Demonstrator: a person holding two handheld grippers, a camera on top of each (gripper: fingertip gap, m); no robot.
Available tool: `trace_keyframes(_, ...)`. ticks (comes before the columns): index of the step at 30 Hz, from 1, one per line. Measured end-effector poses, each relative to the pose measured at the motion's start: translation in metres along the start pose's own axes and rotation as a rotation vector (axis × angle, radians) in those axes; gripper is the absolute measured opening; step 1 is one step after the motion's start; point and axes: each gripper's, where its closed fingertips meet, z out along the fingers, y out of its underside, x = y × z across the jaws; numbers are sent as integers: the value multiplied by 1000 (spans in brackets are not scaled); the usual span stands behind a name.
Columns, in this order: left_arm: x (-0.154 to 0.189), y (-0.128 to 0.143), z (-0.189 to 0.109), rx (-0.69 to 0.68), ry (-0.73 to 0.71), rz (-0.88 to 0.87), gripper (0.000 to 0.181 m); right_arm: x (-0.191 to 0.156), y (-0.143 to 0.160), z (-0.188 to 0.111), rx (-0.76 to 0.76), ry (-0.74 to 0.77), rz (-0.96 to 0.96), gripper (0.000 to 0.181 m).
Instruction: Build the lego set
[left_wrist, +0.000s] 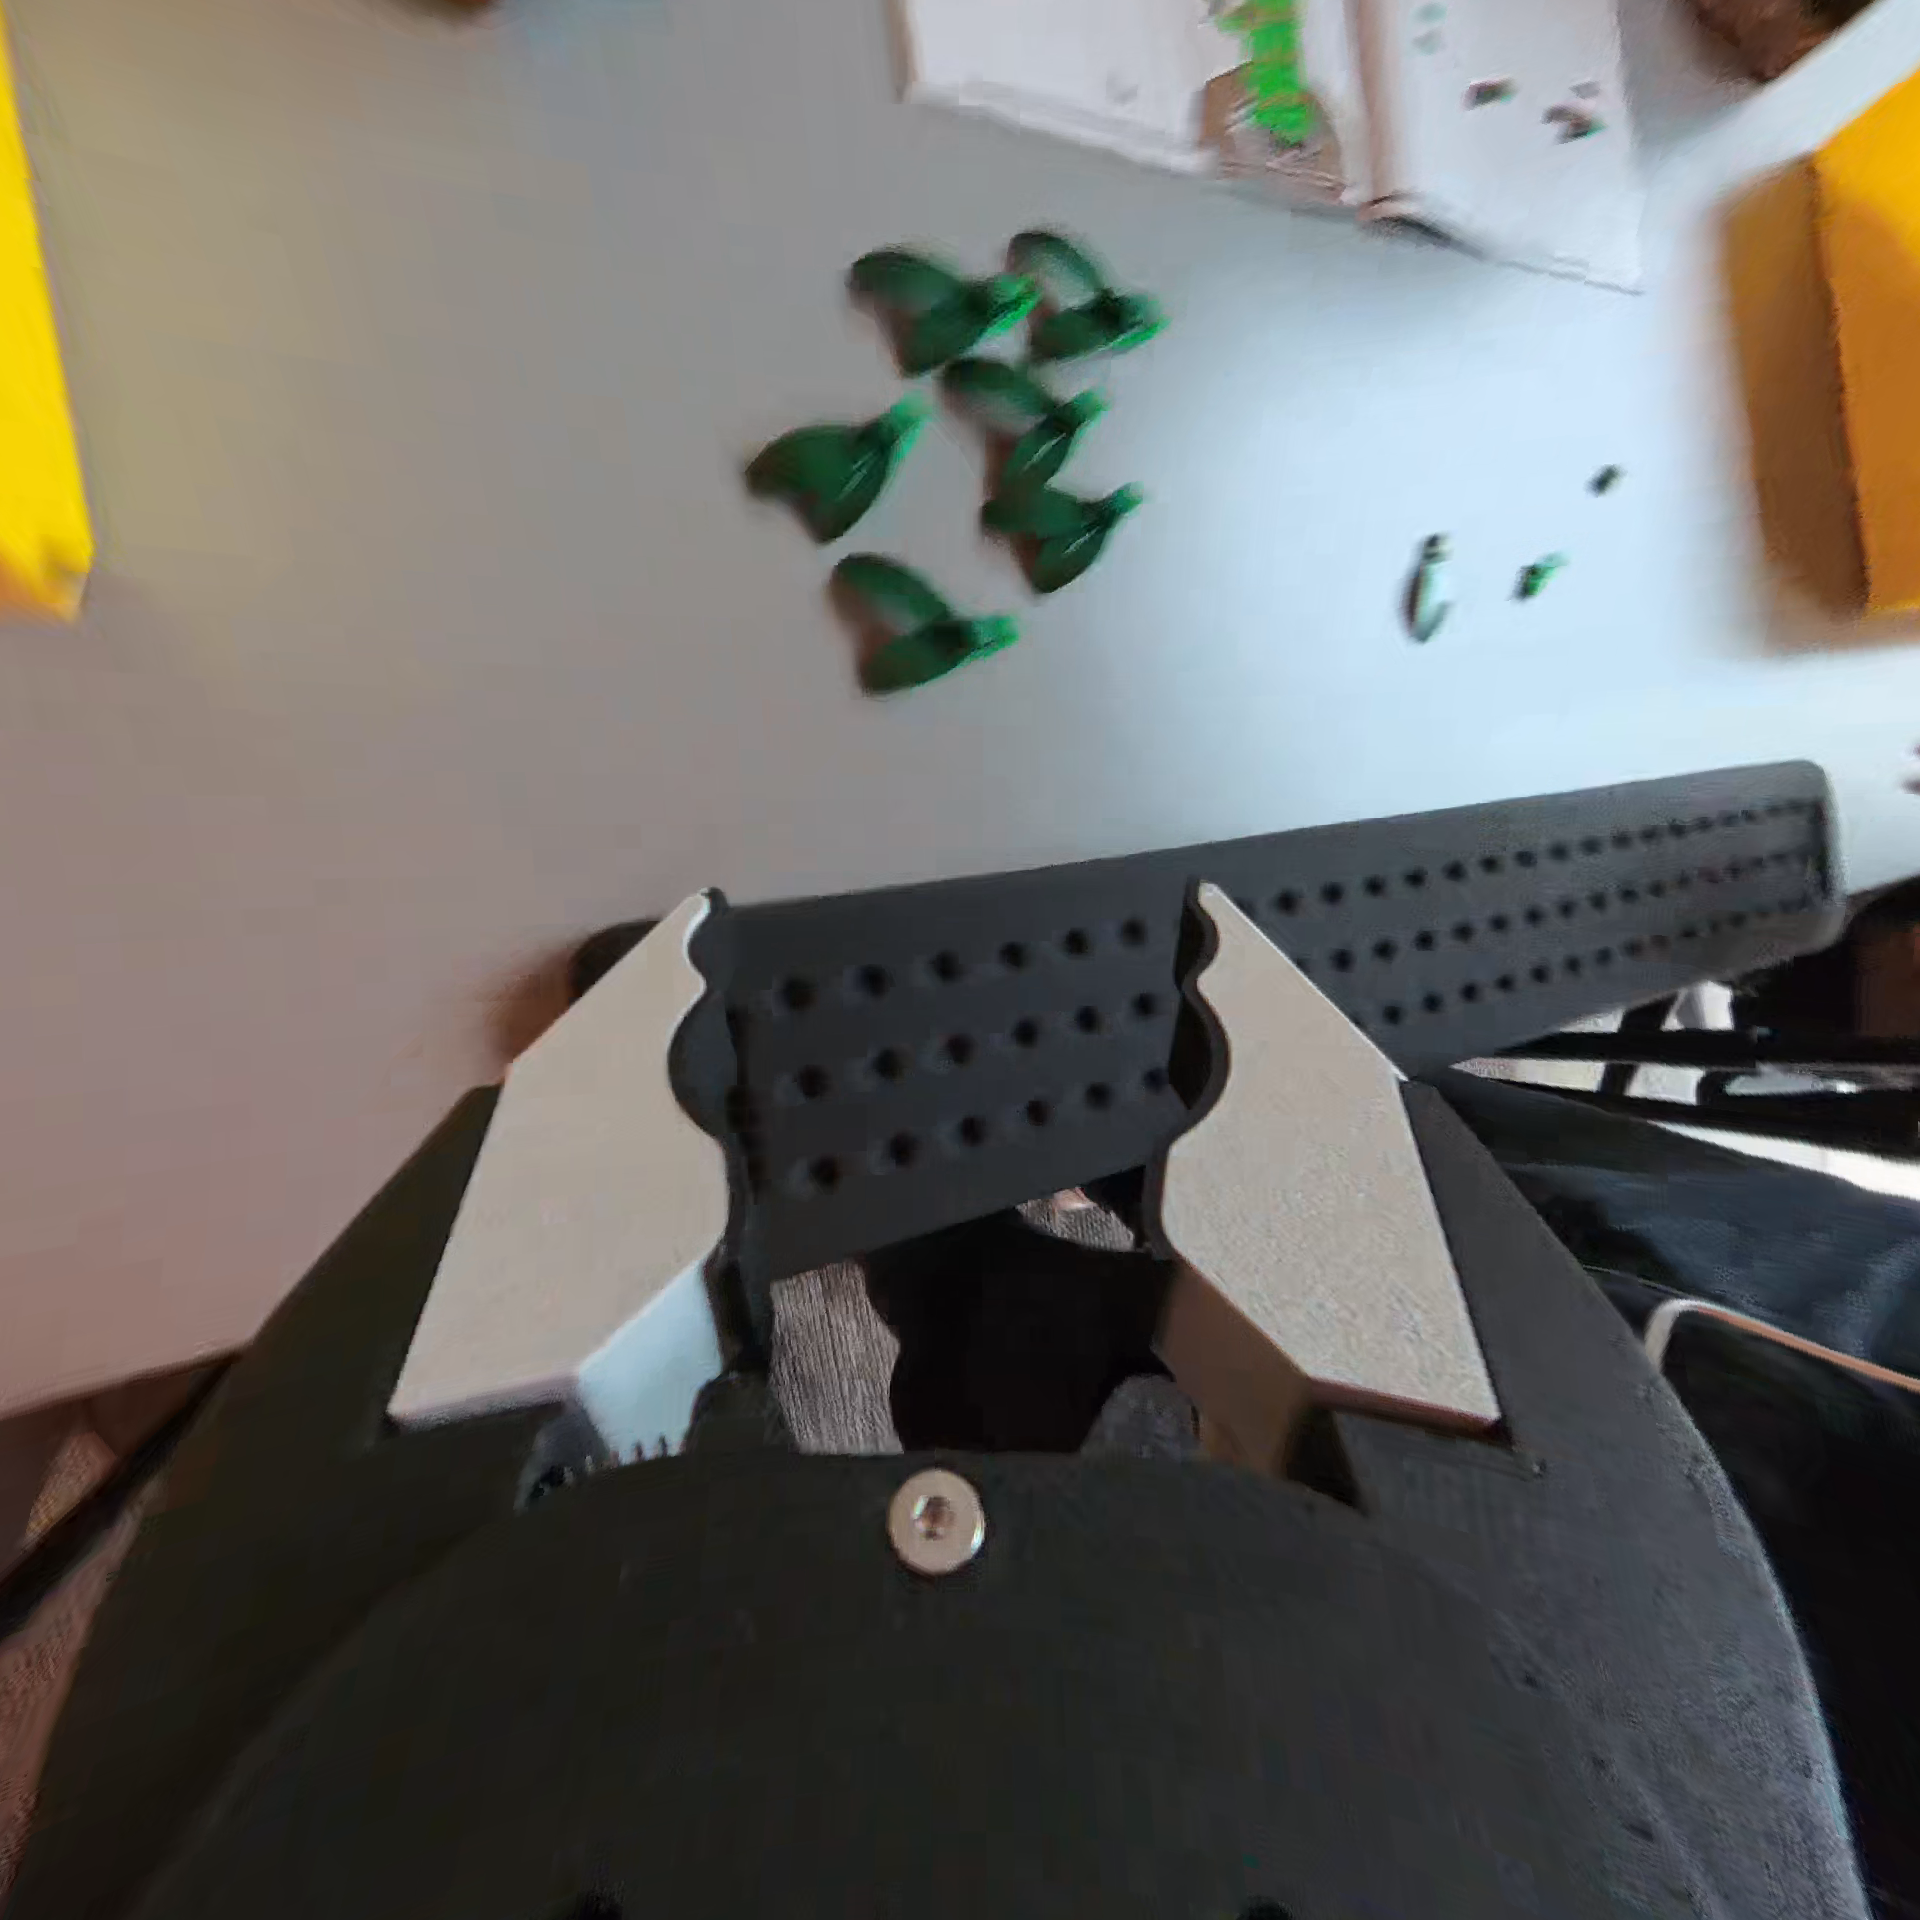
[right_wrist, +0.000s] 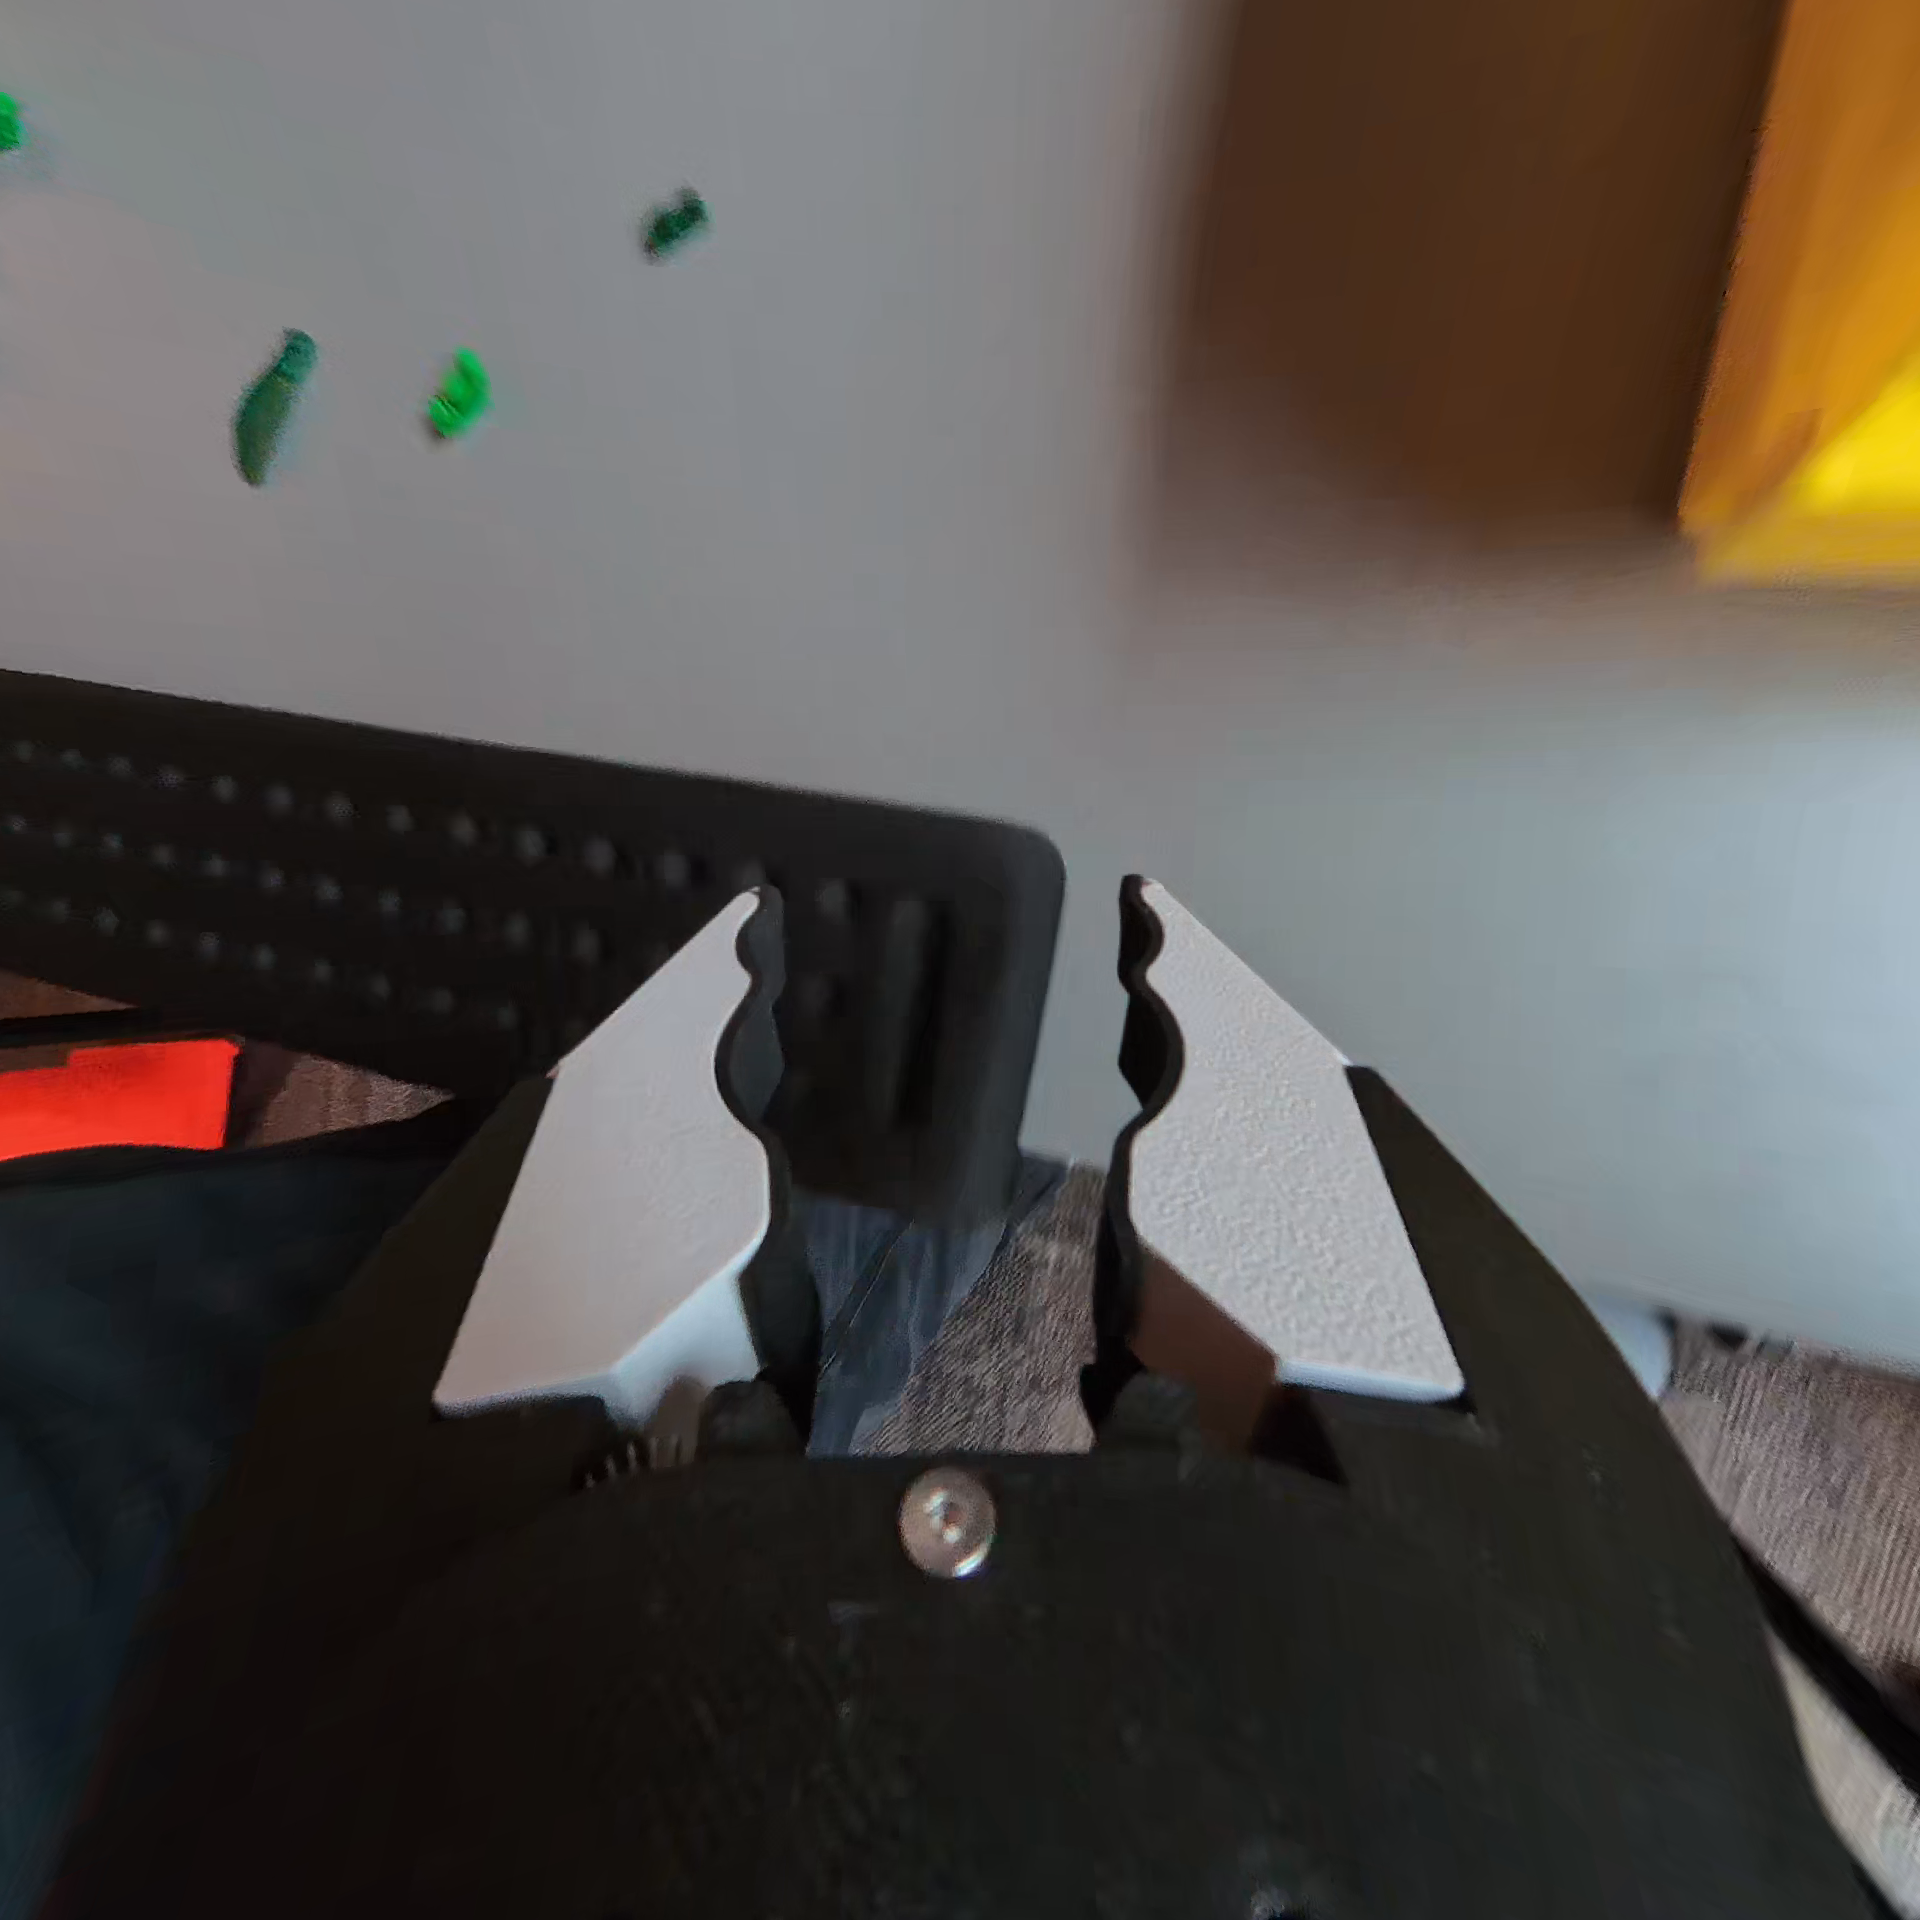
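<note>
Several green leaf-shaped lego pieces (left_wrist: 966, 436) lie loose on the white table (left_wrist: 416, 520), well ahead of my left gripper (left_wrist: 951, 904). Three small green pieces (left_wrist: 1429, 587) lie to their right; they also show in the right wrist view (right_wrist: 272, 405). A long black perforated bar (left_wrist: 1507, 914) lies along the table's near edge. My left gripper is open, and the bar's left end shows between and behind its fingers. My right gripper (right_wrist: 948, 894) is open and empty, with the bar's right end (right_wrist: 914, 935) behind its left finger.
A white tray or box (left_wrist: 1403, 114) with green bits stands at the back. Yellow boxes stand at the left (left_wrist: 31, 416) and the right (left_wrist: 1849, 395), the right one also in the right wrist view (right_wrist: 1808, 416). Grey carpet (right_wrist: 1787, 1455) and dark cloth lie below the table edge. The gap from one gripper's tips to the other's is roughly 50 centimetres. Left tips and right tips are each some 25 centimetres from the long black perforated bar (left_wrist: 1507, 914). It is also in sight in the right wrist view (right_wrist: 147, 843).
</note>
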Motion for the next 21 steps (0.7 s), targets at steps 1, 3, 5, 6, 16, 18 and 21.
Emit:
trace_keyframes(1,-15,10,3,-18,-17,-44,86,4,13,-4,-23,4,43,65)
trace_keyframes(3,-41,26,9,-38,-55,-107,85,3,34,-4,-53,3,86,64)
trace_keyframes(5,-62,38,12,-47,-111,-117,84,-2,46,2,-84,5,78,64)
trace_keyframes(6,-67,42,14,-54,-120,-110,82,-6,48,6,-90,-11,80,65)
trace_keyframes(16,-59,49,28,-91,-26,-66,63,-10,45,22,-161,-50,85,62)
trace_keyframes(18,-64,50,28,-95,-62,-57,52,-9,45,21,-155,-45,99,61)
trace_keyframes(21,-66,50,28,-100,-67,-83,50,-10,45,21,-155,-27,104,61)
